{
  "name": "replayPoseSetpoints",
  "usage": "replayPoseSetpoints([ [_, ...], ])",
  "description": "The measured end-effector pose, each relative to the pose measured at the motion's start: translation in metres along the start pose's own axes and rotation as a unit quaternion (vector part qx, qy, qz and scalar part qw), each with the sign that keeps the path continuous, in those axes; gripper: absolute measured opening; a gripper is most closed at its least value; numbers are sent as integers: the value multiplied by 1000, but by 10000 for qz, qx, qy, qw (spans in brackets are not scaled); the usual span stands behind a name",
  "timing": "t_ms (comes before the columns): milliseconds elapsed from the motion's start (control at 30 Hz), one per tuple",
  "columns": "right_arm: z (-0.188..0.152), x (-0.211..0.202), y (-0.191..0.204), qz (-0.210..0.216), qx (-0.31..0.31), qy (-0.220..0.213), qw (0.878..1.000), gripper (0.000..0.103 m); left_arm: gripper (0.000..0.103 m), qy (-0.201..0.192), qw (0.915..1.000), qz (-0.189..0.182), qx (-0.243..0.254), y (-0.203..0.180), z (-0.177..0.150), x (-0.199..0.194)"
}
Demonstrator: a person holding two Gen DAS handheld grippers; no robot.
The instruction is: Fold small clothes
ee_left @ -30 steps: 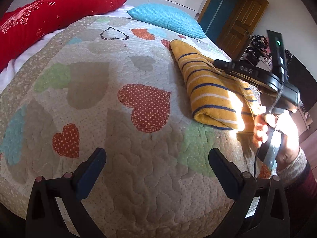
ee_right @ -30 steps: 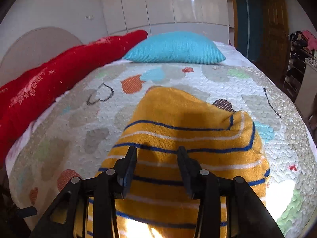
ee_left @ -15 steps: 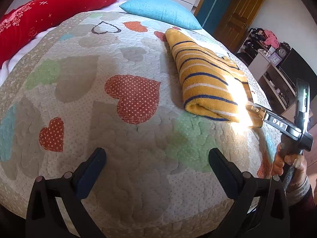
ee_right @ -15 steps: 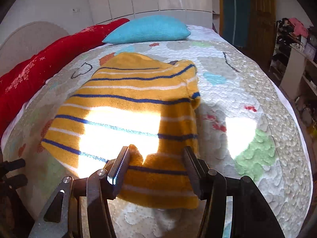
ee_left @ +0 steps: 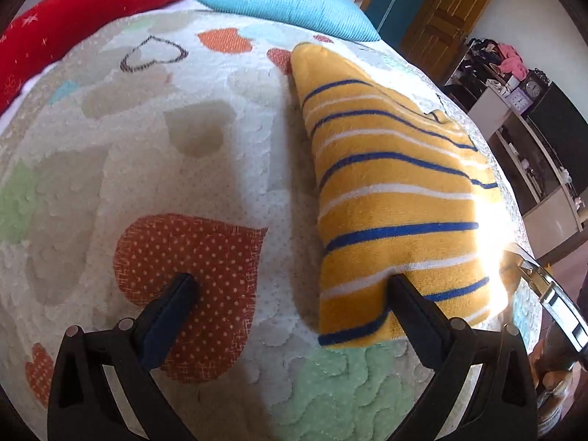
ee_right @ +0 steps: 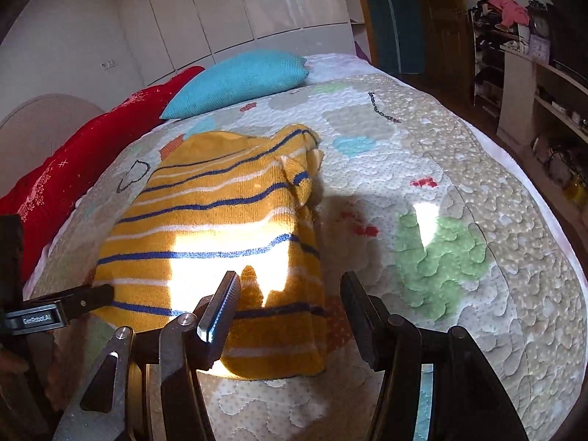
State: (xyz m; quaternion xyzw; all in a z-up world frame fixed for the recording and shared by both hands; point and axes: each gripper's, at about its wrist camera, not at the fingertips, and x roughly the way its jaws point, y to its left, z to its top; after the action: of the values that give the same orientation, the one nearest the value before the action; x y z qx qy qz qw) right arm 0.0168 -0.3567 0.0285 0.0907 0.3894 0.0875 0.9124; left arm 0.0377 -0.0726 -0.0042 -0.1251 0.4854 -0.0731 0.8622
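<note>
A folded yellow sweater with blue and white stripes (ee_left: 389, 198) lies on the heart-patterned quilt (ee_left: 147, 169); it also shows in the right wrist view (ee_right: 220, 220). My left gripper (ee_left: 290, 286) is open, its right finger at the sweater's near left corner, its left finger over a red dotted heart. My right gripper (ee_right: 290, 294) is open and empty, straddling the sweater's near right corner. The left gripper's finger shows in the right wrist view (ee_right: 84, 297) touching the sweater's left edge.
A turquoise pillow (ee_left: 290, 3) and a red cushion (ee_left: 84, 14) lie at the head of the bed. A wooden door (ee_left: 441, 18) and cluttered shelves (ee_left: 514, 84) stand to the right. The bed edge drops off at the right (ee_right: 544, 198).
My left gripper moved forward and right up to the sweater's near left corner. My right gripper opened wider and shifted toward the sweater's near right corner.
</note>
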Motion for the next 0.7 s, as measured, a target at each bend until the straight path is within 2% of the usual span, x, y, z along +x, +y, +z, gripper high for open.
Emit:
replayPoseSetpoints([
  [167, 26, -7, 2, 81, 82, -346, 9993, 62, 103, -519, 9982, 71, 282, -5, -15, -3],
  [233, 43, -3, 10, 260, 109, -464, 9985, 62, 103, -788, 9961, 79, 377, -6, -22, -3],
  [300, 59, 8, 19, 467, 89, -531, 9975, 62, 103, -890, 9953, 35, 372, -5, -26, -5],
  [400, 77, 44, 33, 696, -24, -177, 9974, 62, 103, -913, 9953, -37, 333, -2, -24, -4],
  [433, 81, 60, 34, 655, -64, 35, 9978, 62, 103, -936, 9950, -51, 334, -2, -22, -3],
  [500, 84, 84, 29, 211, -164, 260, 9993, 57, 103, -973, 9947, -75, 334, -1, -23, -4],
  [533, 87, 88, 24, -216, -207, 167, 9994, 60, 103, -976, 9947, -88, 326, -1, -24, -3],
  [567, 89, 87, 16, -579, -143, 71, 9982, 67, 103, -980, 9946, -101, 321, -1, -24, -3],
  [600, 91, 82, 6, -685, 84, -10, 9976, 70, 103, -983, 9946, -107, 319, -1, -24, -4],
  [667, 88, 62, -7, -817, 527, -181, 9951, 70, 103, -991, 9945, -117, 311, 0, -24, -4],
  [700, 84, 52, -5, -644, 495, -226, 9964, 70, 103, -996, 9945, -114, 312, 0, -24, -4],
])
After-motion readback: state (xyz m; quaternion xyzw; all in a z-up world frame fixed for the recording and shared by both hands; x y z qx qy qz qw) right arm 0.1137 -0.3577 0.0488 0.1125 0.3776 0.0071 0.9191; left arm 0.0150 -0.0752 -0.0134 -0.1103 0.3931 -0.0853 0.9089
